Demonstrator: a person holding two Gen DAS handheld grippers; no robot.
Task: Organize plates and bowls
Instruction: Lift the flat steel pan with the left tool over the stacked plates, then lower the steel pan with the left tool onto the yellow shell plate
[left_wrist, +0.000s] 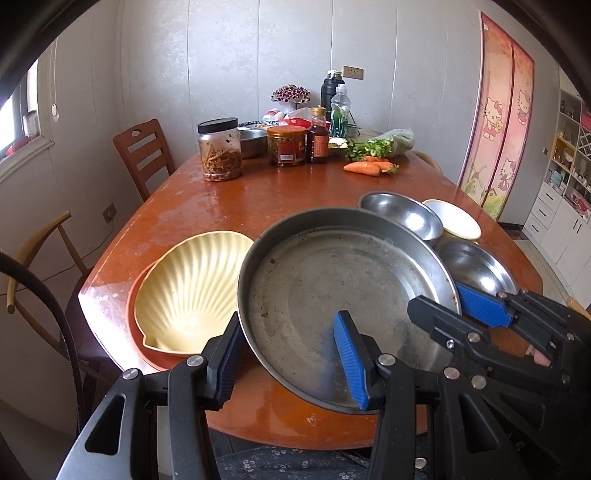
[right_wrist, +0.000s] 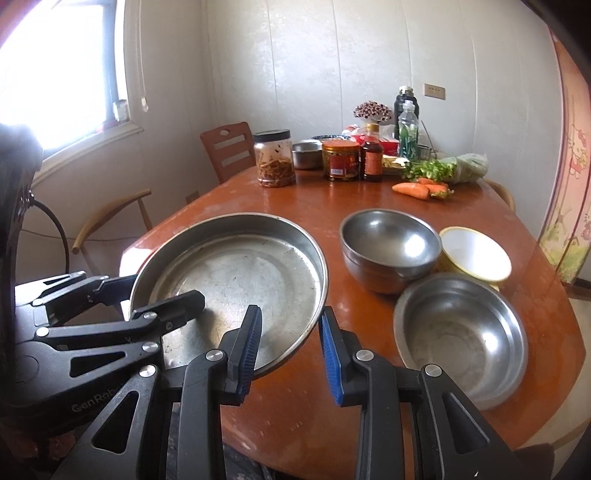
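- The steel pan (left_wrist: 343, 295) is pinched at its near rim by the left gripper (left_wrist: 291, 354) and the right gripper (right_wrist: 291, 343), above the table (left_wrist: 258, 199).
- A shell dish (left_wrist: 192, 284) is seen left; steel bowls (right_wrist: 388, 247) right; jars (left_wrist: 219, 149) far.

We see a room with pale grey panelled walls (left_wrist: 229, 55). A bright window (right_wrist: 55, 62) on the left lets daylight in over its sill, and a blind cord hangs beside it. A switch plate (left_wrist: 352, 72) sits on the far wall. The reddish-brown wooden desk (left_wrist: 280, 188) shines in the light. A brown slatted chair (left_wrist: 142, 155) stands at its far left corner and a pale curved-back chair (right_wrist: 110, 218) at its left edge. On the right we see a pink cartoon-cat door (left_wrist: 498, 129) and white shelves with drawers (left_wrist: 569, 177).
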